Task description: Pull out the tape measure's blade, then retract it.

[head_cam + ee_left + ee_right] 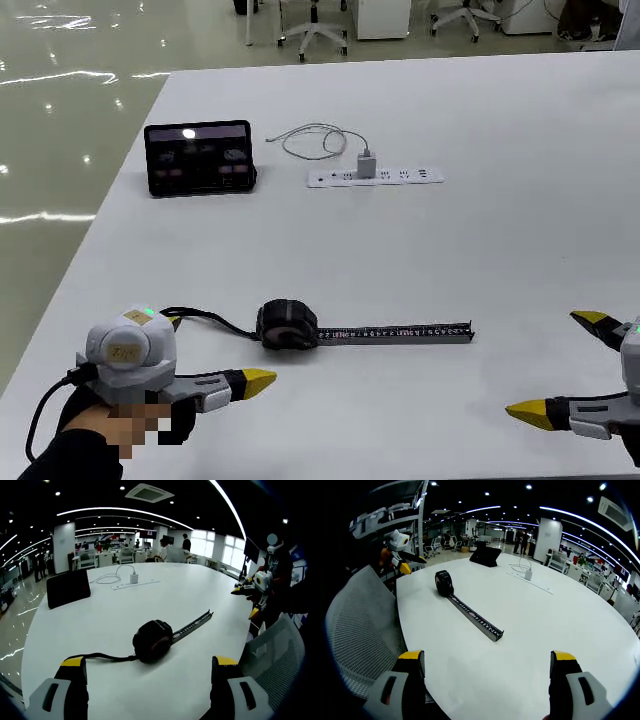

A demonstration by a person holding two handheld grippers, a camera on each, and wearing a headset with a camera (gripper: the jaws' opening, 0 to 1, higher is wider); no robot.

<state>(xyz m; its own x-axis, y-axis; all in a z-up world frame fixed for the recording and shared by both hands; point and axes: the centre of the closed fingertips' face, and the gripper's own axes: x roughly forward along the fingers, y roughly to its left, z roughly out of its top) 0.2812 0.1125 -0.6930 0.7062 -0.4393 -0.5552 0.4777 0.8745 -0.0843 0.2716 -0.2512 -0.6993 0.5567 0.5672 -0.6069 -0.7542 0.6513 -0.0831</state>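
**Currently: blade drawn out on the desk, both tools spread**

Here the tape measure (288,324) lies near the front edge of the white desk (450,250), with its dark round case on the left. Its blade (395,334) runs out flat to the right and ends well short of the right tool (560,365). A black strap (205,318) trails from the case towards the left tool (217,350); whether it touches a yellow jaw tip I cannot tell. Both tools hover with their jaws wide apart and grip nothing. The left tool sits just beside the case, the right one well apart from the blade's end. Farther back on the desk a dark tablet (199,157) stands propped up. To its right lies a white power strip (375,177) with a charger (366,165) plugged in and a looped cable (315,140).
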